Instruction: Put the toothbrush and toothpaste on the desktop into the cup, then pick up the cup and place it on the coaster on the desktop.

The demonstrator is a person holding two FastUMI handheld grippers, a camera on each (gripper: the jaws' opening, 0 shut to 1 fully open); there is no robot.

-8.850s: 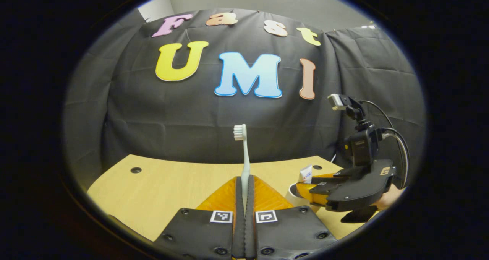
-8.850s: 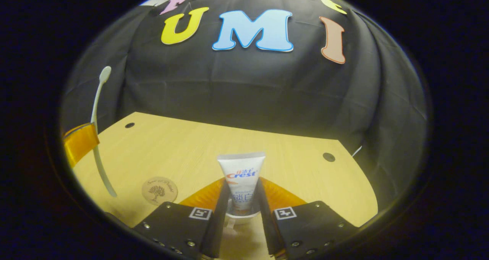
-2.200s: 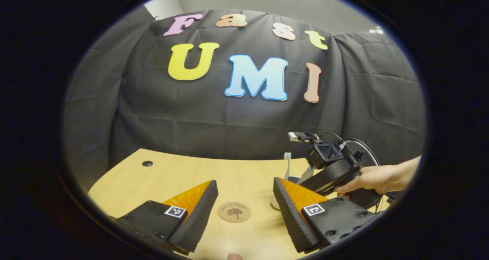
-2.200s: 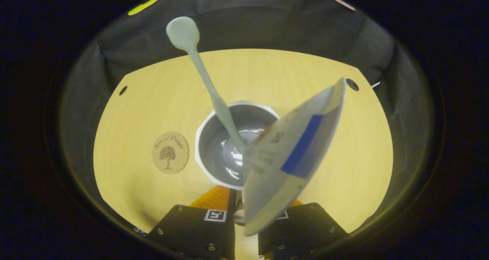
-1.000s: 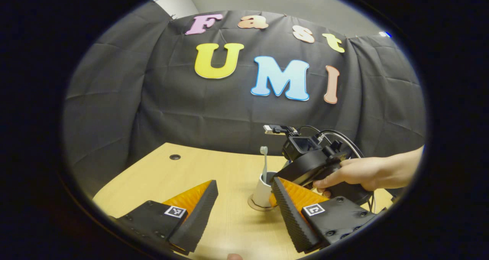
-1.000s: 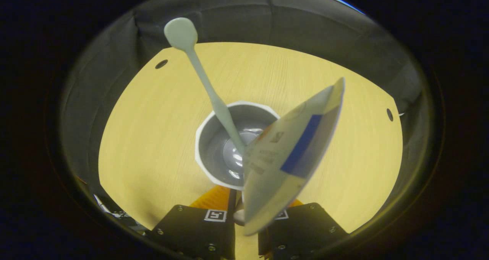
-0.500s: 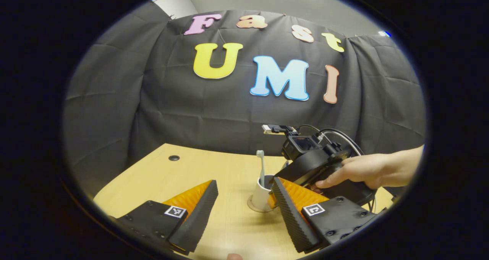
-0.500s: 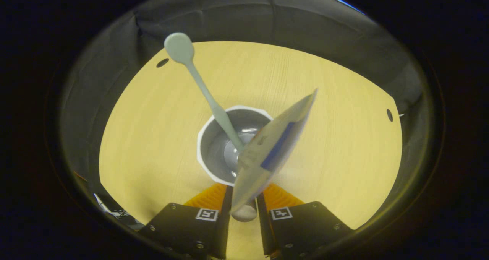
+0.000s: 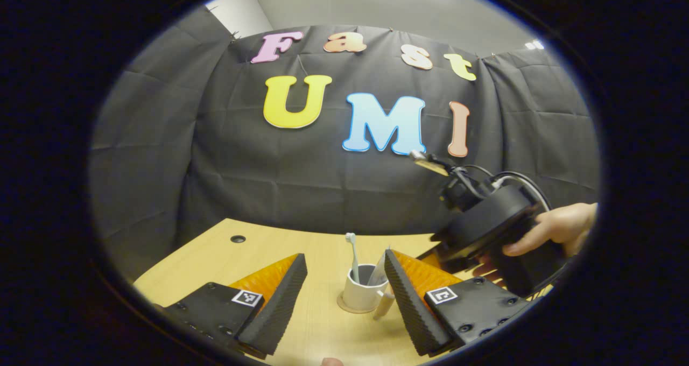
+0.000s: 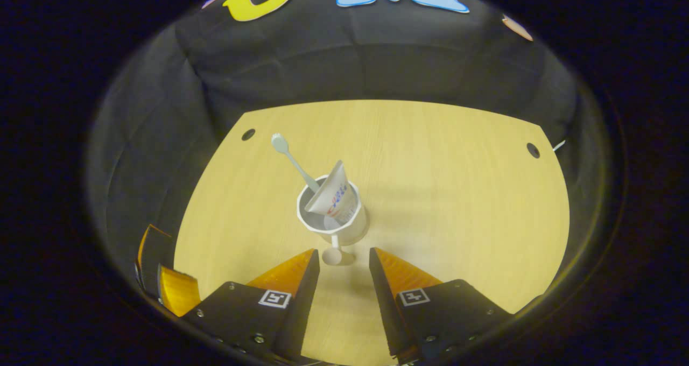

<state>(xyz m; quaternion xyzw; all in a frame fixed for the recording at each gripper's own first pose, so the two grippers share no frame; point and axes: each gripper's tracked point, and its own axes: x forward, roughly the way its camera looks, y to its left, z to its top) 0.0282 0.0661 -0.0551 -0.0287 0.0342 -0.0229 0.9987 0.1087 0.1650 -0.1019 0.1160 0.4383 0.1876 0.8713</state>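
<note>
ribbed foam lines the inner faces of the left gripper (image 9: pixel 344 293), whose fingers stand spread wide at the bottom of the left gripper view, nothing between them; their bases are cut off by the edge. just past them, on the pale wood-grain desktop (image 9: pixel 323 333), the white cup (image 9: pixel 361 296) sits on the round brown coaster (image 9: pixel 341 305), of which just a thin rim peeks out from under it. the cup's handle is half hidden behind the left gripper's right finger. in the right gripper view the right gripper (image 10: pixel 342 280) hangs above the desktop (image 10: pixel 457 204) with its fingers apart, empty, and the cup (image 10: pixel 336 220) lies just beyond its tips, faceted at the rim, handle toward the camera. the pale toothbrush (image 10: pixel 295 162) leans out of it head up, and the flattened white toothpaste (image 10: pixel 331 195) tube leans beside it, crimped end upward. farther off in the left gripper view a hand (image 9: pixel 554 229) holds the right gripper's dark body, its fingertips hidden.
</note>
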